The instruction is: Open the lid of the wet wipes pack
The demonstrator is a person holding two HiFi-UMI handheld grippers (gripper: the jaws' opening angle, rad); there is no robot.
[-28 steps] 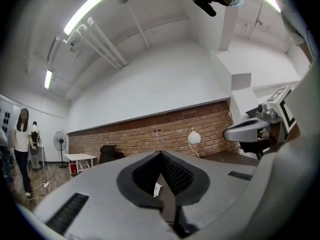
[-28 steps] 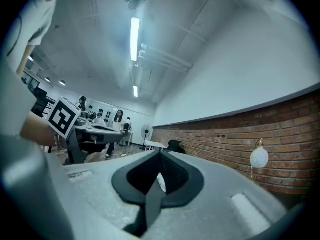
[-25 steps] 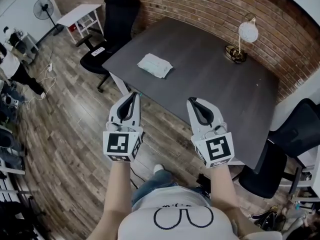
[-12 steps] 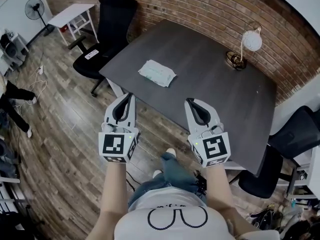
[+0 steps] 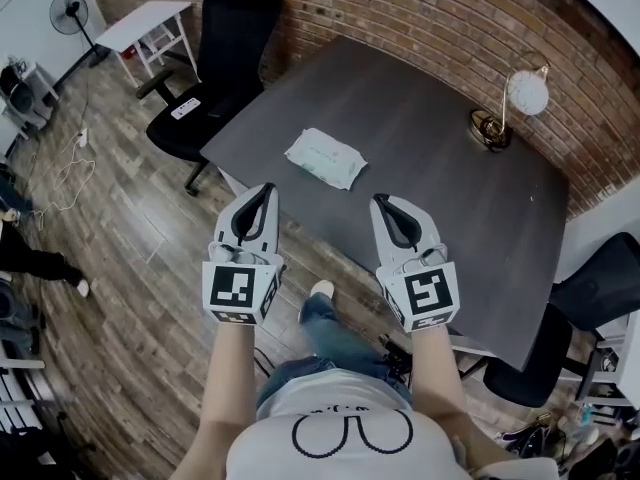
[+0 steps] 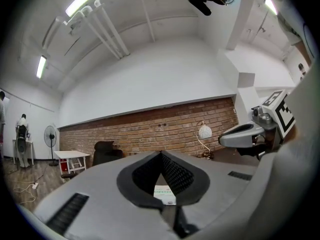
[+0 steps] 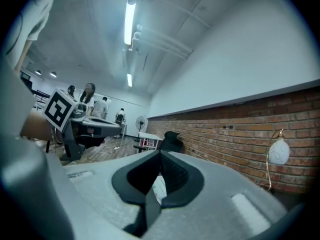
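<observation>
Looking steeply down on a dark table (image 5: pixel 440 188) set against a brick wall (image 5: pixel 400 8); can see the wet wipes pack (image 5: pixel 326 158) lying flat on it toward the left-hand side, well apart from everything else up there, nothing touching it; too small from up here to tell whether it's open or closed; holding the left gripper (image 5: pixel 266 190) out level, tip lined up with the table's near edge in the head view, short of the pack; claw clenched tight, tips meeting, nothing pinched between them; same deal with the right gripper (image 5: pixel 383 201), tip overlapping the tabletop in the head view, also short of the pack, clamped together on nothing; peeking along either gripper view gives a sliver of the white pack through the little window behind the closed tips, sitting out ahead on the table, not gripped; also spotted a lamp (image 5: pixel 525 93) with a round white shade at the table's far right by the wall, a black office chair (image 5: pixel 225 38) off the far-left corner, a small white table (image 5: pixel 150 23) and a standing fan (image 5: pixel 67 10) beyond that; wood floor (image 5: pixel 120 268) underneath, with a jeans leg and a pale shoe (image 5: pixel 320 290) between the two arms; a few people (image 7: pixel 102 106) standing far off in the right gripper view.
</observation>
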